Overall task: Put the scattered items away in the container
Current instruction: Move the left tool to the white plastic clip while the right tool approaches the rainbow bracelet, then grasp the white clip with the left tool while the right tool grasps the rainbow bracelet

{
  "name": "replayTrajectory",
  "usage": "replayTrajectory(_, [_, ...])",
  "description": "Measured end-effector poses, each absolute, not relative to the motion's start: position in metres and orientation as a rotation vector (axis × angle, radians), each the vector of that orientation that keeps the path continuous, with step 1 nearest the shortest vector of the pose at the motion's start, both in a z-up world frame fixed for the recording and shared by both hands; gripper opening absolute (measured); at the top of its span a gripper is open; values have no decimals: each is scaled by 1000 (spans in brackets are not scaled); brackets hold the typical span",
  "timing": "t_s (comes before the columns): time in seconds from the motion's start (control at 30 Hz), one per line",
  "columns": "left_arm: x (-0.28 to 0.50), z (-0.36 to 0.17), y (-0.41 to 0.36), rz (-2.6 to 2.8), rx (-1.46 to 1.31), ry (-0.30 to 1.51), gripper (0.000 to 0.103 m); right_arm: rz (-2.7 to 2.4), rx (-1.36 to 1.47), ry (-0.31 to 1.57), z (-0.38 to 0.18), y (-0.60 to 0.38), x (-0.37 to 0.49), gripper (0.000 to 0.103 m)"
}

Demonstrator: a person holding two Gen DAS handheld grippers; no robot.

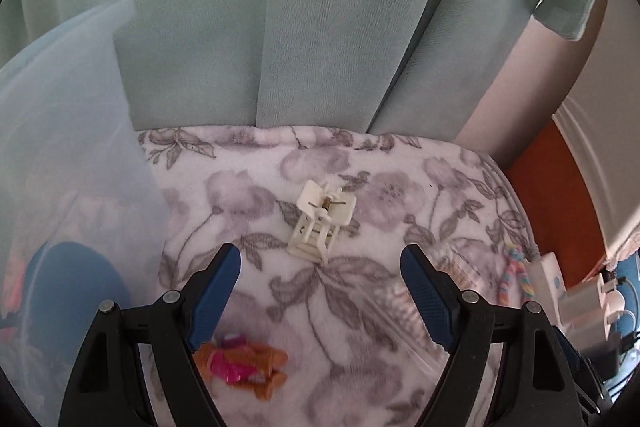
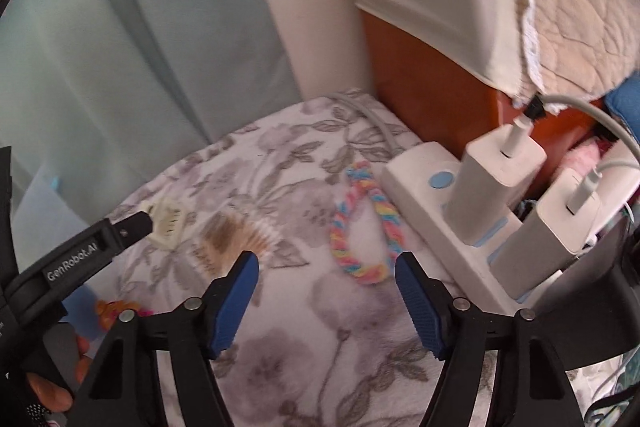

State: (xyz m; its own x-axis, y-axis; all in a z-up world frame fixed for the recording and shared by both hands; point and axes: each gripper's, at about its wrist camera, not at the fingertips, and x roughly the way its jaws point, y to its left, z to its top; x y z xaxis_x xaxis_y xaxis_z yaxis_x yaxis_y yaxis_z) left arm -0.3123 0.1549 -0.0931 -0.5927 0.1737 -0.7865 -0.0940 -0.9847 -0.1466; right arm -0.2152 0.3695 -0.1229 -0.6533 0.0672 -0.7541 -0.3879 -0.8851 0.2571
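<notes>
My left gripper (image 1: pixel 320 259) is open and empty above the floral blanket (image 1: pixel 248 195), just short of a white hair claw clip (image 1: pixel 322 223). A small doll in pink (image 1: pixel 244 367) lies below its left finger. A translucent blue container (image 1: pixel 60 187) stands at the left with things inside. A clear bag of cotton swabs (image 1: pixel 416 307) lies by the right finger. My right gripper (image 2: pixel 326 267) is open and empty, close to a pastel braided band (image 2: pixel 362 223). The clip (image 2: pixel 170 223), the swab bag (image 2: pixel 236 239) and the doll (image 2: pixel 112 311) show to its left.
A white power strip (image 2: pixel 452 227) with two chargers plugged in lies along the blanket's right edge, against an orange wooden bed frame (image 2: pixel 432 83). A pale green curtain (image 1: pixel 280 7) hangs behind the blanket. The left gripper's body (image 2: pixel 60 267) crosses the right wrist view.
</notes>
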Motion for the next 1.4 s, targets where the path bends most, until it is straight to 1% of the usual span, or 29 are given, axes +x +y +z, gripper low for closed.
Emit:
replayTrajectory(0.2, [-325,-105,160,2664,-1332,-127,81,2498,-1155,589,-136,379,-221,71])
replayTrajectory(0.33, [-332,-113,161,2660,-1338,-126,78,2475,-1168,594,-145,381,-227,71])
replayTrajectory(0.37, [-334,-115,162,2659,-1340,-119,77,2474,-1168,590,-146,380,-228,68])
replayTrajectory(0.5, [-339,-120,163,2662,-1336,-109,76,2487,-1154,562,-150,376,-233,68])
replayTrajectory(0.57, [-342,-123,163,2663,-1345,-111,65,2493,-1141,551,-151,375,-236,67])
replayTrajectory(0.63, [-346,-127,163,2661,-1358,-108,62,2494,-1133,530,-153,373,-240,66])
replayTrajectory(0.7, [-348,-130,164,2657,-1360,-109,60,2491,-1126,508,-152,373,-241,63])
replayTrajectory(0.73, [-349,-131,165,2656,-1362,-109,54,2491,-1121,503,-152,372,-240,62])
replayTrajectory(0.77, [-350,-132,166,2656,-1366,-106,52,2490,-1118,496,-151,372,-241,59])
replayTrajectory(0.8, [-351,-134,168,2657,-1370,-104,51,2486,-1118,484,-151,372,-241,57])
replayTrajectory(0.93, [-355,-137,170,2654,-1378,-103,47,2484,-1122,441,-152,371,-248,55])
replayTrajectory(0.97, [-356,-137,170,2657,-1377,-105,43,2481,-1123,435,-153,372,-249,54])
replayTrajectory(1.03, [-359,-138,172,2664,-1381,-105,39,2475,-1124,424,-153,373,-251,51])
replayTrajectory(1.23, [-362,-137,177,2669,-1387,-101,36,2473,-1133,405,-152,373,-251,45])
replayTrajectory(1.4, [-356,-135,180,2660,-1402,-96,35,2481,-1140,426,-150,374,-248,36])
